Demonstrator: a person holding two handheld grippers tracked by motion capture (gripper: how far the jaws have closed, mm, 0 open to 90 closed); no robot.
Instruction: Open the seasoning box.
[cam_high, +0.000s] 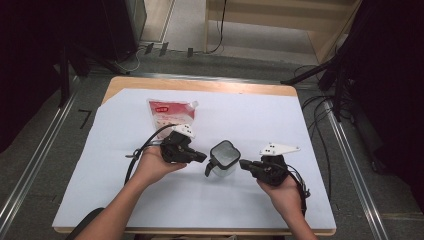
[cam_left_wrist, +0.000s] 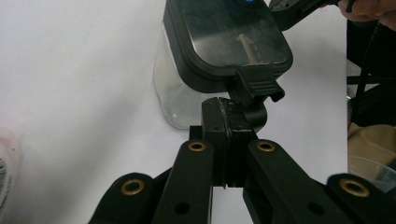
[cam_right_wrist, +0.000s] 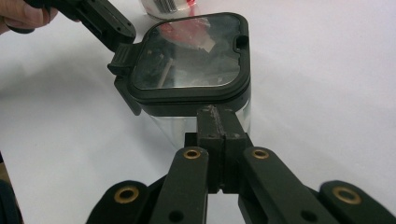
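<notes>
Left gripper view shows the left gripper (cam_left_wrist: 227, 112) clenched with nothing between its jaws, its tip just below the black latch tab (cam_left_wrist: 256, 85) of the container's lid (cam_left_wrist: 229, 35). High view places that gripper (cam_high: 202, 157) at the left of the clear container (cam_high: 223, 158), which stands at the middle of the white surface (cam_high: 260, 120), and the right gripper (cam_high: 243, 163) at its right. Right gripper view has the right gripper (cam_right_wrist: 218, 122) likewise clenched and empty, its tip against or just short of the lid's near rim; contact cannot be told. A red-and-white pouch (cam_high: 171, 114) lies beyond, toward the upper left of the high view.

The step appears to be opening the latched lid. To do it well, the right gripper should brace the container's body, not the lid, so it cannot slide on the smooth sheet. The left tip should come under the tab's lip and lift gently. Pushing sideways would likely tip the container.
</notes>
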